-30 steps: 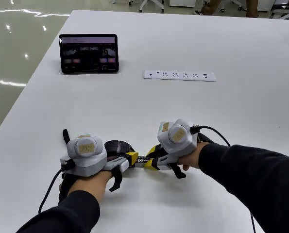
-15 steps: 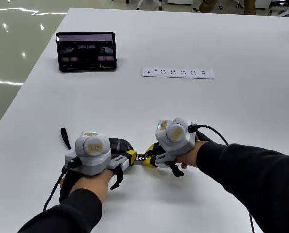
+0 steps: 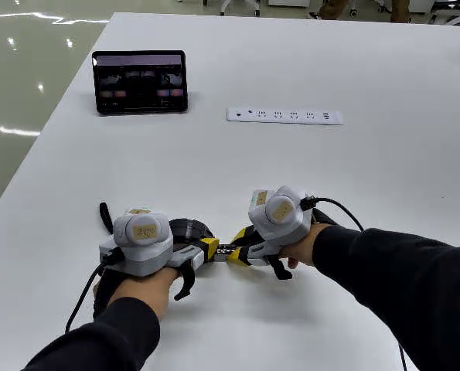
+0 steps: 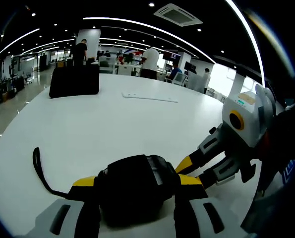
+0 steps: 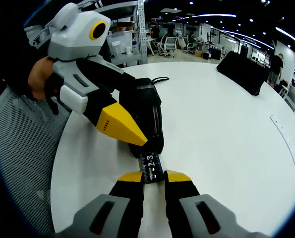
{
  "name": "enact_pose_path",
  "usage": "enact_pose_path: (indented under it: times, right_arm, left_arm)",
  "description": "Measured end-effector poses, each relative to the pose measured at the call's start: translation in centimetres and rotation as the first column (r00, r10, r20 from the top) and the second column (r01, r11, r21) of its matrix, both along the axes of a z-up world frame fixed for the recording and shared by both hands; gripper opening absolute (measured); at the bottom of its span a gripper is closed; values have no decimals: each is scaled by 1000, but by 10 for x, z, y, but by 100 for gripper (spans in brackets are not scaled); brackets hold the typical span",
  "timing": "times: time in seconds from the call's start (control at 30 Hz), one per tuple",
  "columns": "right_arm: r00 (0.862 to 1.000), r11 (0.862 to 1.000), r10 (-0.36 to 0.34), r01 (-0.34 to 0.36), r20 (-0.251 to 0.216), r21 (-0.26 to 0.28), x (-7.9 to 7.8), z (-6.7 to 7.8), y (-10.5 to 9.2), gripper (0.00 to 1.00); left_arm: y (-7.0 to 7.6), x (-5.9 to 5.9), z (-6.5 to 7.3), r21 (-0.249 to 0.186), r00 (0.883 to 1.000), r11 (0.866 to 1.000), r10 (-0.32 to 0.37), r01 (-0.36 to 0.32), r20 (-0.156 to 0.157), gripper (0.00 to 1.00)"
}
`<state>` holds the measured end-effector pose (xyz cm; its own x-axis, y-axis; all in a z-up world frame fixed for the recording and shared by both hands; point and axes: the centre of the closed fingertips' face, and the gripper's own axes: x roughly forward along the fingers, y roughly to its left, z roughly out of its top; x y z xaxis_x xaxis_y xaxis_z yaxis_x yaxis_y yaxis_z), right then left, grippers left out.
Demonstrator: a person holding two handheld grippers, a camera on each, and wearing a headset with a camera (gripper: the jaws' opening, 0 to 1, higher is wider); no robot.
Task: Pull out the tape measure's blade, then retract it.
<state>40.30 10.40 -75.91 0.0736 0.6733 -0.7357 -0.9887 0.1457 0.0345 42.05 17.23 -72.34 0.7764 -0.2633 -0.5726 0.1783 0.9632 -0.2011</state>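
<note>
A black tape measure (image 3: 188, 229) (image 4: 137, 191) lies on the white table, and my left gripper (image 3: 199, 246) (image 4: 137, 181) is shut on its case from both sides. A short length of numbered blade (image 5: 150, 166) (image 3: 223, 250) sticks out of the case (image 5: 148, 116). My right gripper (image 5: 153, 177) (image 3: 236, 248) is shut on the blade's end, a few centimetres from the case. The two grippers almost touch tip to tip. The tape measure's black wrist strap (image 4: 38, 168) (image 3: 105, 217) trails on the table to the left.
A dark tablet (image 3: 141, 81) stands at the far left of the table (image 3: 214, 162). A white power strip (image 3: 284, 117) lies in the middle, farther back. A black cable (image 3: 339, 209) runs from the right gripper. The table's left edge is close to the left hand.
The right gripper has edged slightly closer to the tape measure's case, so a little less blade shows. The left gripper keeps its hold in about the same place.
</note>
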Motion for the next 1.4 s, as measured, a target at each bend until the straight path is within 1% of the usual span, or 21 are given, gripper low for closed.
enact_pose_path:
  times: [0.23,0.73,0.87,0.97,1.07,1.2,1.33,1.4]
  right_arm:
    - [1000,1000,4,-4,2,9,0,-1,7,11]
    - [1000,1000,22,-22,7,19,-2,-1,13,11]
    - [1000,1000,4,-4,-7,20,-2,-1,13,12]
    - [1000,1000,15,-15,8,15,-3,-1,13,12]
    - [1000,1000,9,-9,2,16,-3,0,11,12]
    - [1000,1000,16,-16,8,14,-2,0,10,12]
    - [1000,1000,27,-27,14,13,-2,-1,12,11]
    - [1000,1000,18,-18,7,15,-2,0,14,11]
  left_arm:
    - [0,0,1,-3,1000,1000,-2,2,2,56]
    - [0,0,1,-7,1000,1000,-4,4,3,56]
    - [0,1,1,-8,1000,1000,-2,2,4,56]
    - [0,1,1,-8,1000,1000,-2,2,4,56]
    - [-1,1,1,-8,1000,1000,-2,2,4,56]
    - [0,1,1,-8,1000,1000,-3,3,4,56]
    - [0,1,1,-10,1000,1000,-3,3,2,56]
    - [0,1,1,-11,1000,1000,-4,4,3,56]
